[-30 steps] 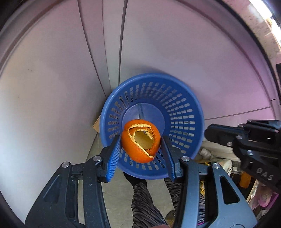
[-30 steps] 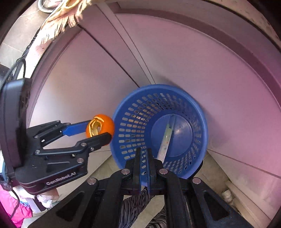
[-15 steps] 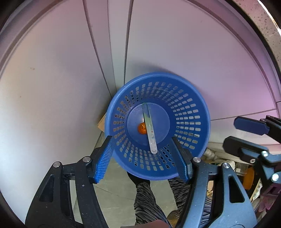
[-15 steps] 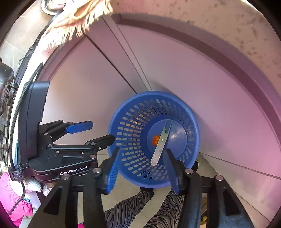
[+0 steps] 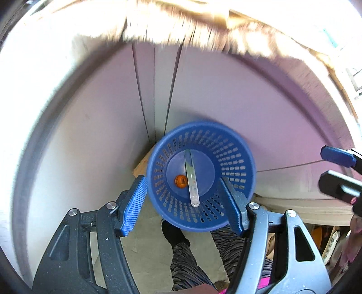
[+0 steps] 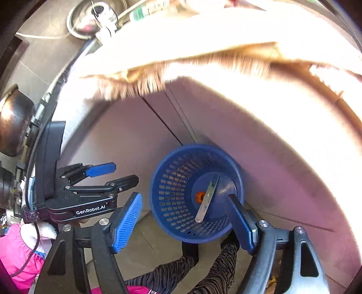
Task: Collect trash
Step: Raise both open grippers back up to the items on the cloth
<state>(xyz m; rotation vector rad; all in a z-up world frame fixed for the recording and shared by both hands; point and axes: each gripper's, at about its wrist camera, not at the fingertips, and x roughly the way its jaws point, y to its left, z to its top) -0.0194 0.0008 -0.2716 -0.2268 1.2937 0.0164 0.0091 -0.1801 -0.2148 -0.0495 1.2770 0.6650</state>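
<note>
Both my tongs hang empty over the blue basket, the trash lying in its bottom.

From my left gripper I see its jaws apart with nothing between the pads, the orange peel lying left of a pale flat strip on the basket floor; the right gripper's tips show only at the far right edge. The right view alone shows the left tool whole, a pink sleeve and metal bowls far left; here the jaws are opening, empty.
</note>
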